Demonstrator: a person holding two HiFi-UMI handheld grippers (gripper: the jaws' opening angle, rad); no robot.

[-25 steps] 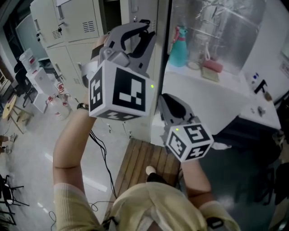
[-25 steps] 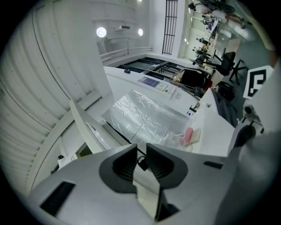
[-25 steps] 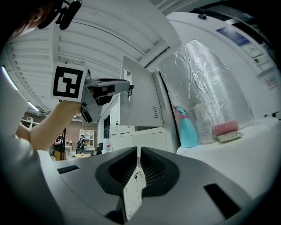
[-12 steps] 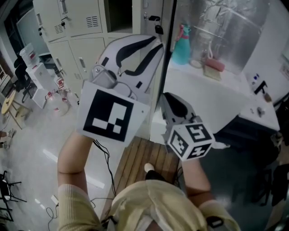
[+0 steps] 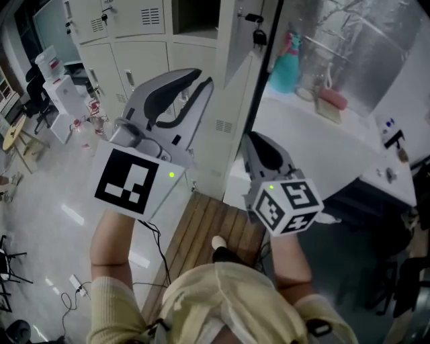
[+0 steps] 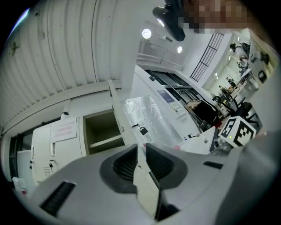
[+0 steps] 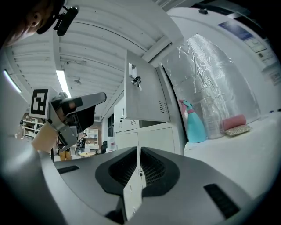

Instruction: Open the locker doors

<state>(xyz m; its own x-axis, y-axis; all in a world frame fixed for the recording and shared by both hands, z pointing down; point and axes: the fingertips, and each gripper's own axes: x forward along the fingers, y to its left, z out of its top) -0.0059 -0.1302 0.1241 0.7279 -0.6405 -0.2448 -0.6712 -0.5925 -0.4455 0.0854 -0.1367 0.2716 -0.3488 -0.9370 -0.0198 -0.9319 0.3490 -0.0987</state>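
Grey left gripper [image 5: 200, 79], jaws slightly apart and empty, hangs short of a closed lower door [image 5: 144, 70]. Right gripper [image 5: 251, 139], jaws closed on nothing, waits alongside. Likely step: approach; next, catch that door's handle. Cream steel lockers [image 5: 127, 20] stand far, one upper door [image 5: 236, 40] open.

Brings the left gripper [image 5: 203, 77] down and to the left, away from the edge of the open locker door [image 5: 235, 47] and nearer the person, to hang in front of the lower locker doors [image 5: 144, 64] with the jaws clear of that door. Rolls the gripper as well, turning the marker cube [image 5: 131, 183] from two faces on show to one broad face, lower and further left than a second ago.
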